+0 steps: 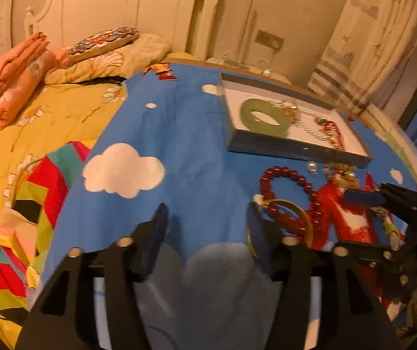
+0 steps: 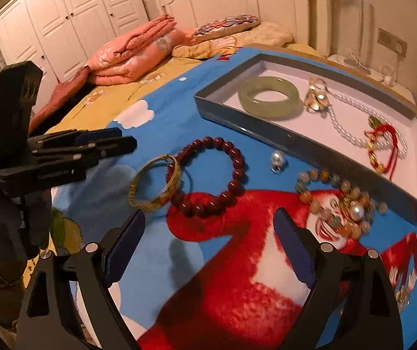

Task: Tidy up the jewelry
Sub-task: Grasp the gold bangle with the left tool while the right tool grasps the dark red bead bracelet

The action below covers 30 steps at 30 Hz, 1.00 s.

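A grey tray (image 2: 296, 143) with a white floor holds a green jade bangle (image 2: 269, 97), a gold piece (image 2: 316, 99), a pearl necklace (image 2: 351, 128) and a red cord bracelet (image 2: 383, 151). On the blue cloth lie a gold bangle (image 2: 153, 186), a dark red bead bracelet (image 2: 211, 176), a pearl pendant (image 2: 278, 159) and a mixed bead bracelet (image 2: 342, 204). My right gripper (image 2: 210, 224) is open and empty, just short of the red beads. My left gripper (image 1: 207, 221) is open and empty, its right finger beside the gold bangle (image 1: 293, 218). The tray (image 1: 293, 148) shows in the left wrist view too.
The blue cartoon cloth (image 2: 164, 122) covers a table beside a bed with a yellow sheet (image 1: 33, 122) and a folded pink quilt (image 2: 132, 55). A white wardrobe (image 2: 62, 23) and headboard stand behind. The left gripper shows in the right wrist view (image 2: 106, 145).
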Motion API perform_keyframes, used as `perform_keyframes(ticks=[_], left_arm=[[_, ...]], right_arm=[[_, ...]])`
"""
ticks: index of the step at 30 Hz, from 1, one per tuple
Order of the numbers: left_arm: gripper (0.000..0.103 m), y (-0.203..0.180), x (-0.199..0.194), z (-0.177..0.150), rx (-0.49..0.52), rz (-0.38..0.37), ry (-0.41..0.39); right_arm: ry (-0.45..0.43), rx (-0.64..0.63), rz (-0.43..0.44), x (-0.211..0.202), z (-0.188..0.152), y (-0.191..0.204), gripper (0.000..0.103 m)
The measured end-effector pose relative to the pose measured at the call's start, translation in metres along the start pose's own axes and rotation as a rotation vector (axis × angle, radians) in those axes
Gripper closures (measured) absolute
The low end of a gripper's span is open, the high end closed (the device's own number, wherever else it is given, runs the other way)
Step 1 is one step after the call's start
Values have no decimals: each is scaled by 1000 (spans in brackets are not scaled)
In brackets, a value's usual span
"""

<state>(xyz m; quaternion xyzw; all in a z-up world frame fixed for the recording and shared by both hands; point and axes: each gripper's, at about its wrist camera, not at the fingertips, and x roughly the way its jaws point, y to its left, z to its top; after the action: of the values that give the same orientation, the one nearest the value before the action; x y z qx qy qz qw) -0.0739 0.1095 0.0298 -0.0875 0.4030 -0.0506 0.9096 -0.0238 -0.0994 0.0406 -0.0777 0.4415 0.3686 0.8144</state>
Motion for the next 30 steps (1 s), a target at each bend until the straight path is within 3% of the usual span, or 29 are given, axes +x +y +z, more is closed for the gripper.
perform_keyframes(ticks=[2, 5, 8, 12, 13, 15, 16, 17, 24, 27, 30], left_arm=[[23, -5, -1, -3, 13, -58, -1], [11, -21, 3, -5, 59, -146, 24], [10, -34, 17, -10, 93, -169, 68], [11, -47, 27, -11, 147, -134, 90], [11, -49, 27, -11, 157, -127, 93], [26, -51, 29, -12, 181, -95, 89], [42, -52, 29, -12, 194, -73, 83], [45, -49, 26, -12, 189, -70, 79], [45, -2, -2, -21, 48, -21, 30], [45, 17, -9, -28, 22, 29, 34], [44, 25, -14, -33, 12, 27, 24]], right_arm=[[1, -2, -34, -1, -1, -1, 17], [4, 15, -50, -7, -8, -8, 17], [18, -3, -76, -17, -20, -10, 17], [36, 14, -102, -25, -32, -17, 17], [35, 16, -103, -26, -33, -17, 17], [34, 7, -105, -25, -30, -15, 17], [35, -3, -100, -23, -28, -13, 17], [38, -15, -90, -19, -26, -9, 17], [87, -85, -16, 20, -1, 15, 16], [84, -98, -18, 36, 16, 21, 15], [86, -132, -42, 52, 32, 27, 13]])
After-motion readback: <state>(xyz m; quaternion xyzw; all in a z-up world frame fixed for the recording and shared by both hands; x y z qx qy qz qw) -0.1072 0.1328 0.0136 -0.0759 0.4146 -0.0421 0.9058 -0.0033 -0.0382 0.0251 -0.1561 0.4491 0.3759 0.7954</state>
